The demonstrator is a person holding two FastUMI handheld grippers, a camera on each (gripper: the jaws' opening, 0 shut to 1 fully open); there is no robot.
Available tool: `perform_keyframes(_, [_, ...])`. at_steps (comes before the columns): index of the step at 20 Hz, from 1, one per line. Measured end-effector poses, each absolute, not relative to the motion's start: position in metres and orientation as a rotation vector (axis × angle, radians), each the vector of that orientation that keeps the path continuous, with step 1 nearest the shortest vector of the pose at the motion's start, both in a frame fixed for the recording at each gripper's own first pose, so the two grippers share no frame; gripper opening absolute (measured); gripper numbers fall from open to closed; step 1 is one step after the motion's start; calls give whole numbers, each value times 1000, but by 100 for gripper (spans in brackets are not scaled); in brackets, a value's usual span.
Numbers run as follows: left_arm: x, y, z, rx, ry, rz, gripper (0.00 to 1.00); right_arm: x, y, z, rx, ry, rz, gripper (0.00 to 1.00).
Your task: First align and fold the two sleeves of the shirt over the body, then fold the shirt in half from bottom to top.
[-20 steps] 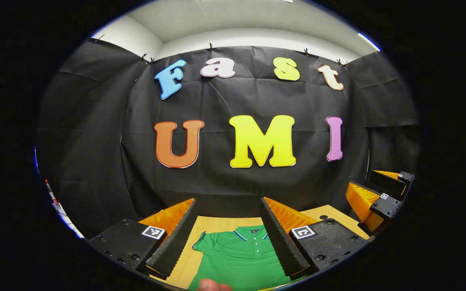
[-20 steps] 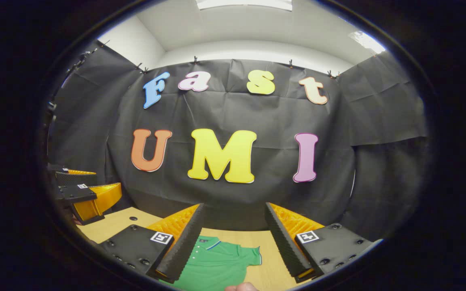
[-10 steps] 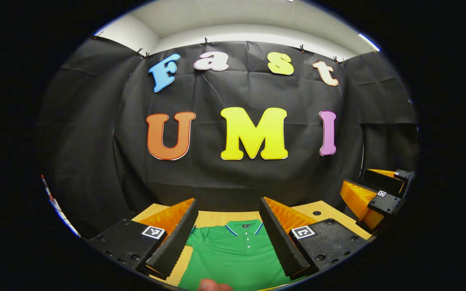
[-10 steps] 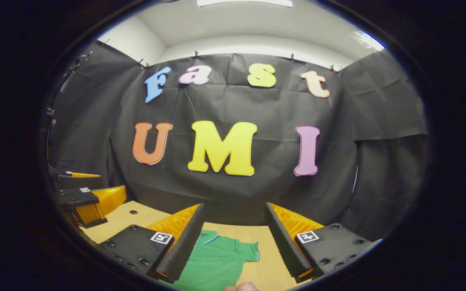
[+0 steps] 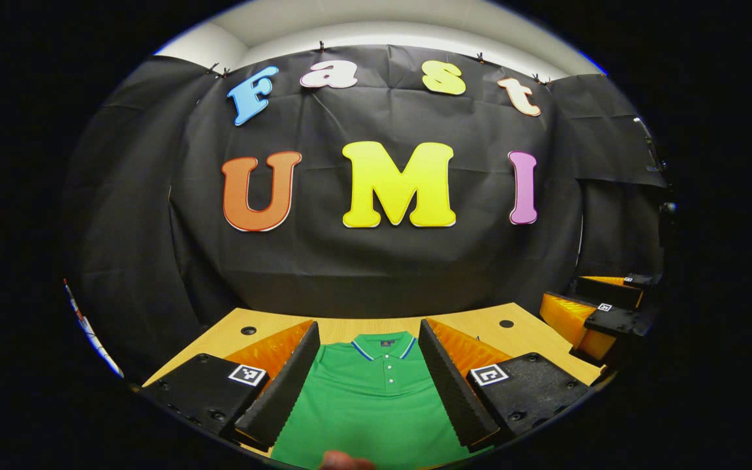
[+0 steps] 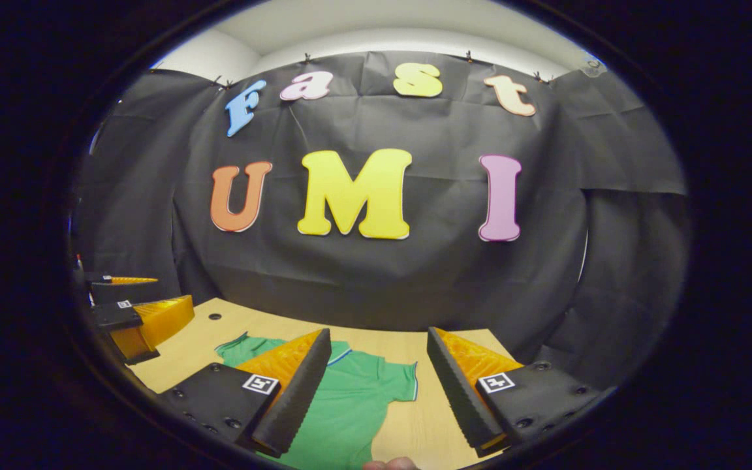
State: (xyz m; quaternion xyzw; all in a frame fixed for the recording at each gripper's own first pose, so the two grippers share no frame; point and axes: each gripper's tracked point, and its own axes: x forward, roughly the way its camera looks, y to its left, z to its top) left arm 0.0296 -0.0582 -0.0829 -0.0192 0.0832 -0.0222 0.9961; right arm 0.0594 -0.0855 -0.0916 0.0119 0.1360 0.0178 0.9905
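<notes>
Green polo shirt (image 5: 376,398) lies flat, front up, on the wooden tabletop (image 5: 271,324), collar toward the booth wall. Collar is green with blue and white edging; the placket is closed and shows two white buttons. In the right gripper view, one short sleeve (image 6: 397,381) lies spread outward on the tabletop, cuff trimmed in blue, not folded over the body. Fabric appears smooth, without marked creases.
</notes>
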Motion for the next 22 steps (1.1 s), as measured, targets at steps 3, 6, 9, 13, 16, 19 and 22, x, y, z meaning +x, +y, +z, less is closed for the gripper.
perform_keyframes(3, [34, -62, -87, -27, 186, -40, 98, 77, -99, -123, 28, 381, 52, 92])
perform_keyframes(6, [39, -68, -85, -14, 192, -44, 98, 95, -103, -157, 34, 506, 110, 92])
perform_keyframes(9, [44, -72, -83, -11, 195, -43, 98, 117, -116, -182, 61, 578, 116, 93])
perform_keyframes(13, [48, -67, -90, -8, 220, -19, 98, 155, -133, -225, 127, 696, 98, 92])
perform_keyframes(16, [50, -54, -95, 4, 242, 23, 98, 188, -143, -258, 185, 767, 59, 92])
perform_keyframes(19, [52, -40, -99, 20, 259, 65, 98, 215, -149, -296, 175, 807, 54, 97])
perform_keyframes(22, [51, -21, -109, 17, 287, 127, 99, 233, -150, -334, 174, 847, 56, 97])
